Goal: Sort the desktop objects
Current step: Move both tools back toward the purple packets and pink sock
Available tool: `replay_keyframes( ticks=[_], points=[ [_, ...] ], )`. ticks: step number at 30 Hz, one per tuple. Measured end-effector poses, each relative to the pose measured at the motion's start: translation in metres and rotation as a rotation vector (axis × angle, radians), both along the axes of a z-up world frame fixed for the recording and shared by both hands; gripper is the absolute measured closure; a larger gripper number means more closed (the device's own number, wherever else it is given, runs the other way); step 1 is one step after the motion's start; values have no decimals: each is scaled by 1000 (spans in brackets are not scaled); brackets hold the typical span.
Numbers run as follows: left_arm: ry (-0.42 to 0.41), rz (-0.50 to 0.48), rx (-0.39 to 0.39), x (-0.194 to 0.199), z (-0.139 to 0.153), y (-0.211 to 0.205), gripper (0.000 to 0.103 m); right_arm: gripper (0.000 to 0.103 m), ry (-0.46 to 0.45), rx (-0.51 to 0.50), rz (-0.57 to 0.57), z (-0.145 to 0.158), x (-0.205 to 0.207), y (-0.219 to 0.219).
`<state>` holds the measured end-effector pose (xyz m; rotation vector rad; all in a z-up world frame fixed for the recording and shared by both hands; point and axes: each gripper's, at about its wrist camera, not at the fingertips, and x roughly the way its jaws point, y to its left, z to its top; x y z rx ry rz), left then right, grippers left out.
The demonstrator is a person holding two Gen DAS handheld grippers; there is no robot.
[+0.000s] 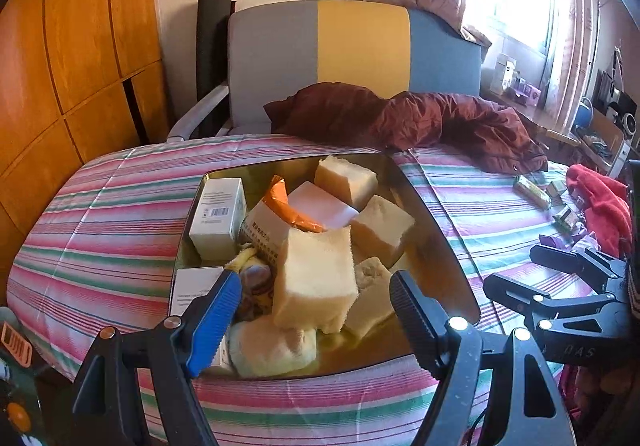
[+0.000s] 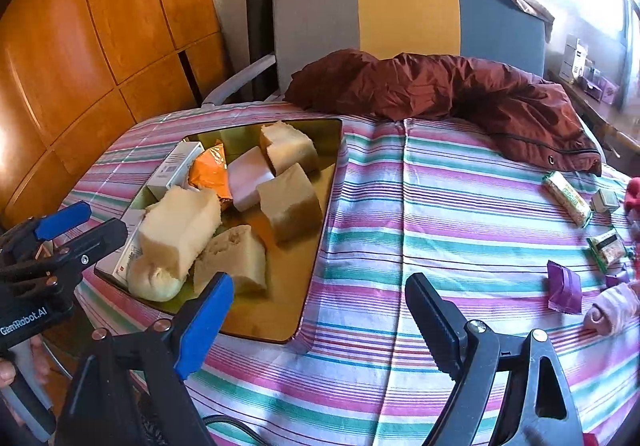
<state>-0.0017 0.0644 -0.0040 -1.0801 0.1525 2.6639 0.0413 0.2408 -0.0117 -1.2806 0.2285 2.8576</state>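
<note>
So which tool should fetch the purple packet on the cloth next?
Right, probably. The right tool is open over bare cloth, with the purple packet just beyond its black finger. The left tool hangs open over the gold tray.

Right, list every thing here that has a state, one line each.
Left gripper: jaws open, empty, over the tray.
Right gripper: jaws open, empty, over the striped cloth.
Gold rectangular metal tray: uncovered, piled with sponge blocks and boxes.
Orange foil snack packet: crumpled, in the tray.
Purple foil sachet: lying flat on the cloth.
Maroon padded jacket: crumpled in a heap.
</note>
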Motion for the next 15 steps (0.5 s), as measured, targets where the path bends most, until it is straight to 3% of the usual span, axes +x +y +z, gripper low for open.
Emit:
replay_keyframes(
  ticks=[15],
  points=[
    [-13, -35, 3, -2, -2, 12, 25, 13, -27, -4, -66, -9, 7, 25]
  ],
)
